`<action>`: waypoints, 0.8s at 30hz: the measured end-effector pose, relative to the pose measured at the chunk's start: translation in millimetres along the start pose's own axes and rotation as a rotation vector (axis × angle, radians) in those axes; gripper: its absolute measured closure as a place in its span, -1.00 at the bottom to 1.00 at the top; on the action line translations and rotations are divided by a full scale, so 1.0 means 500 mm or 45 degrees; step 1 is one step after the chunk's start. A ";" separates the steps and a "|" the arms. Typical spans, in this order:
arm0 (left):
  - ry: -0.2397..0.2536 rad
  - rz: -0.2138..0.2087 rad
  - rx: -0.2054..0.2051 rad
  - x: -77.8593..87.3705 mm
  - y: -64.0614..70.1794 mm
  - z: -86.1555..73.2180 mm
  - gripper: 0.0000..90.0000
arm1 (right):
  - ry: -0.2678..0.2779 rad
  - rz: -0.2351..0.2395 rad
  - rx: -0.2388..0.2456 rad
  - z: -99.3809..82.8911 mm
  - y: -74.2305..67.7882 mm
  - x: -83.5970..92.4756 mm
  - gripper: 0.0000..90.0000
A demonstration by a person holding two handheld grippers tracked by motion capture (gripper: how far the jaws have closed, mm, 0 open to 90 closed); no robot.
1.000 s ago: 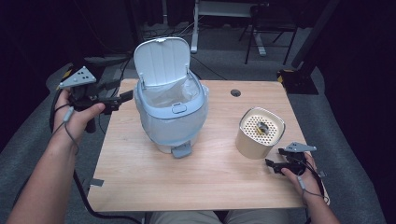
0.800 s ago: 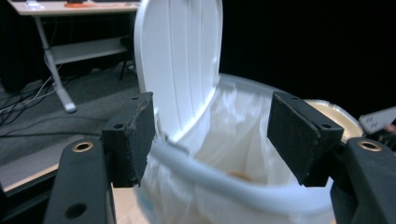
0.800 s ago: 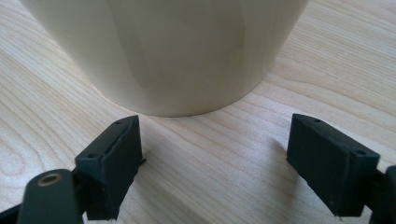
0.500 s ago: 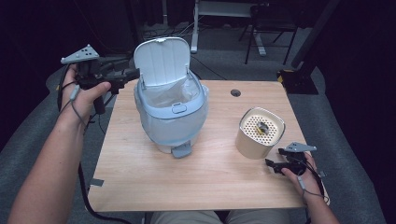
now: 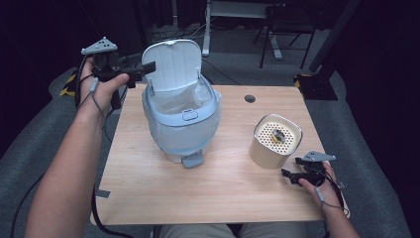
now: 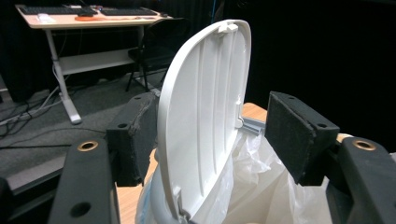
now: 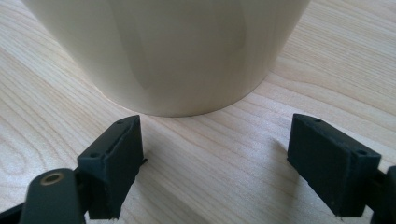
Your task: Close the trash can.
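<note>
Left gripper view: left tongs [image 6: 212,140] gape wide astride the upright lid [image 6: 201,116] of the bin [image 5: 181,119] mid-counter [image 5: 148,188]. Pinch near the lid's rim, w/o snagging the bag [image 6: 261,186] (likely closing it). Right tongs [image 7: 229,158] wide, idle beside the cup [image 7: 163,51].

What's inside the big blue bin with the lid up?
The blue bin holds a crinkly clear plastic bag as a liner. The bag's folds and the rim hide its bottom, so anything lying there cannot be seen.

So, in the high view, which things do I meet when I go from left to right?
Left tool → bin with its lid up → beige perforated container → right tool.
</note>
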State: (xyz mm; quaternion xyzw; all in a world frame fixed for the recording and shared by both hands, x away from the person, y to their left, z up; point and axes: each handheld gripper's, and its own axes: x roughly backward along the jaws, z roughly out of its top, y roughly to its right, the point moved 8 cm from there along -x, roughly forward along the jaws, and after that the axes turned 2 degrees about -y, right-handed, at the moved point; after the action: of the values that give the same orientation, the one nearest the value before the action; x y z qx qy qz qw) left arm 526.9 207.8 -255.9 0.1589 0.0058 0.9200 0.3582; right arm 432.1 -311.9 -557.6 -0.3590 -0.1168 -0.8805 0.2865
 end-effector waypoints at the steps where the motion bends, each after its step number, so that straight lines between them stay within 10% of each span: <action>1: -0.009 0.004 0.002 -0.003 -0.003 -0.001 -0.21 | 0.000 0.000 0.000 0.000 0.000 0.000 -0.59; 12: -0.029 -0.056 -0.008 -0.011 0.008 -0.001 -0.02 | 0.000 0.003 0.003 0.000 0.000 0.000 -0.59; 24: -0.109 -0.232 -0.103 0.024 0.117 -0.047 0.05 | 0.000 0.004 0.004 0.000 0.000 0.000 -0.59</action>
State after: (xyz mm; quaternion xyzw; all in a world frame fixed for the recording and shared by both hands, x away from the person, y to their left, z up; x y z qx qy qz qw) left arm 473.2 174.6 -267.6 0.1822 -0.0324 0.8755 0.4464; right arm 432.2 -311.9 -557.6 -0.3587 -0.1177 -0.8800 0.2883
